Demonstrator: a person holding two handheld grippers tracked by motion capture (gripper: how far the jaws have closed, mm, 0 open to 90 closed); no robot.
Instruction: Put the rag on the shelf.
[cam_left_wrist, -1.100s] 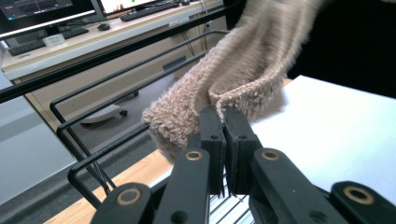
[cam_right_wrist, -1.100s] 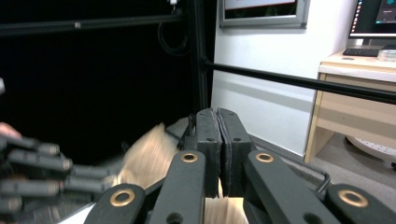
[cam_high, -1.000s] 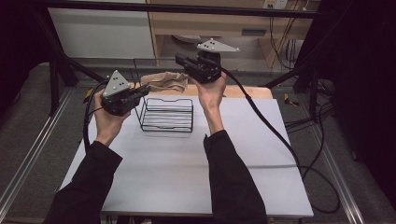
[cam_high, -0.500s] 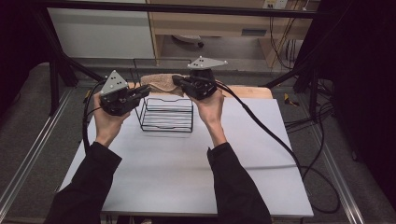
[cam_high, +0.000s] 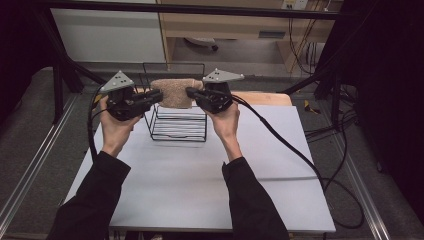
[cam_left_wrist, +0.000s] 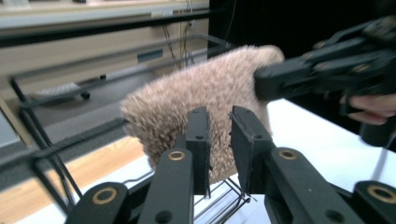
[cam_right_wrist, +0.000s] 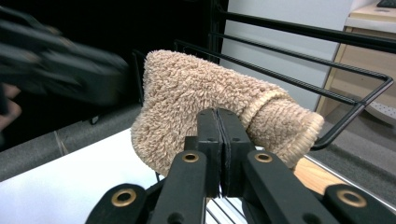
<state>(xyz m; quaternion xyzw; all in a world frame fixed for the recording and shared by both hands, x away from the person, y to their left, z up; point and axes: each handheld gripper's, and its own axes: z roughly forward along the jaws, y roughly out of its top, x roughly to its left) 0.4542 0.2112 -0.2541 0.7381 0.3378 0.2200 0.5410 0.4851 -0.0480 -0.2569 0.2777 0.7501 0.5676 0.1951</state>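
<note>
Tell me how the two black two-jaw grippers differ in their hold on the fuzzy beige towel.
The left gripper has a gap between its jaws, which have just been opening, with the fuzzy beige towel behind them. The right gripper has its jaws pressed together on the towel's edge. Both are at the towel's ends above the black wire basket.

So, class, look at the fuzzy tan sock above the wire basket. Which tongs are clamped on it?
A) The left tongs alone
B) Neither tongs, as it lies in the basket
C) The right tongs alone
C: in the right gripper view the right tongs stand pressed shut on the edge of the sock, while in the left gripper view the left tongs show a gap between the jaws, having just opened off it.
</note>
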